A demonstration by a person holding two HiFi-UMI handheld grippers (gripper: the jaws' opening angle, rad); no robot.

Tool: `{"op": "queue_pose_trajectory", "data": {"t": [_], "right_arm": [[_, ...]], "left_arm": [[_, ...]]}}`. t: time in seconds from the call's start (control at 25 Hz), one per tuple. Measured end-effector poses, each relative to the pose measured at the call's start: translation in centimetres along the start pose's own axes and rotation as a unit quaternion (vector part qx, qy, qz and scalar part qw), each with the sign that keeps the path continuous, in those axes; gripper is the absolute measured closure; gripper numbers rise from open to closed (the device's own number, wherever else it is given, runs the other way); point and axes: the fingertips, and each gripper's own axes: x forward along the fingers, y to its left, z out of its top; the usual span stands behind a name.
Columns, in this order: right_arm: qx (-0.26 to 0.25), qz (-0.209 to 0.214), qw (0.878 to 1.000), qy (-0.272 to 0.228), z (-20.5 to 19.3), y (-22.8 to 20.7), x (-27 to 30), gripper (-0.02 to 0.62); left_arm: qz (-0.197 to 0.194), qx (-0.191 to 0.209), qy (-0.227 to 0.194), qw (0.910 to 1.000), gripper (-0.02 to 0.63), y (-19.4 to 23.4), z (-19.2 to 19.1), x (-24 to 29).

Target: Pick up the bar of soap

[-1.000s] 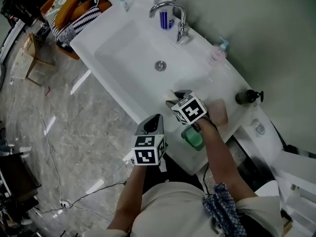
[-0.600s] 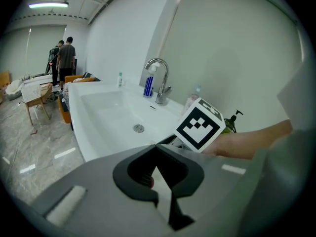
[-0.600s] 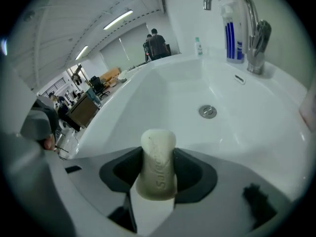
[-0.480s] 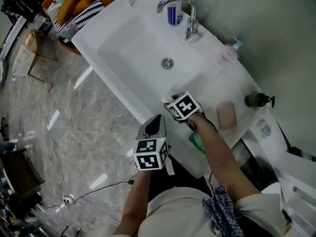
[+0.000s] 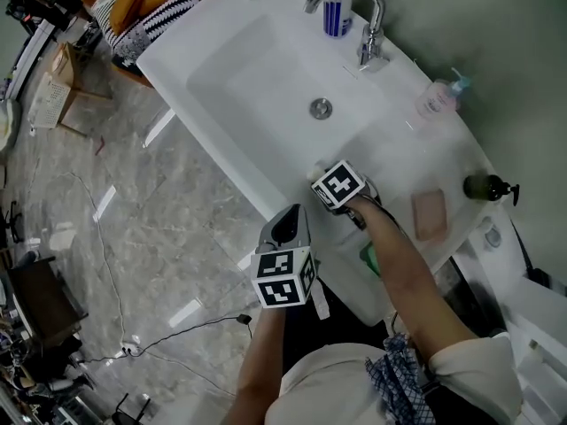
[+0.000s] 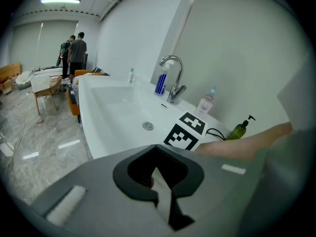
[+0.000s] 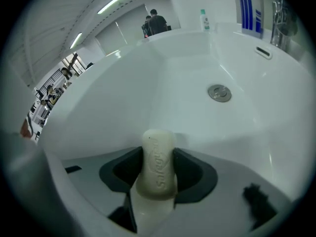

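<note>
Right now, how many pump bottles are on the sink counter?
2. A clear pump bottle with a blue top stands beside the chrome faucet; a dark green pump bottle stands farther right. An arm may hide more.

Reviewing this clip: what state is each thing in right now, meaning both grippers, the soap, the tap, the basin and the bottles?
right gripper, shut on the bar of soap
bar of soap, on edge between the jaws, held over the basin
left gripper, shut, empty
faucet, off, no water running
basin, no standing water
green pump bottle, upright
clear pump bottle, upright
</note>
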Motion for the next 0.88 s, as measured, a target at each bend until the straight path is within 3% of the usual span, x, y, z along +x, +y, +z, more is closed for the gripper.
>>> {"op": "queue_pose_trajectory", "data": {"t": [0.32, 0.56, 0.88], "right_arm": [[-0.009, 0.008, 1.0, 0.028, -0.5, 0.0, 1.4, 0.397], [-0.075, -0.014, 0.996, 0.041, -0.5, 0.0, 1.6, 0.397], [-0.069, -0.022, 0.997, 0.042, -0.5, 0.0, 1.7, 0.396]], "left_arm": [[0.014, -0.005, 0.007, 0.9999, 0.598, 0.9, 0.5, 1.4], [0.019, -0.014, 0.014, 0.9996, 0.598, 0.9, 0.6, 2.1], [0.012, -0.033, 0.004, 0.9994, 0.598, 1.2, 0.8, 1.5]]}}
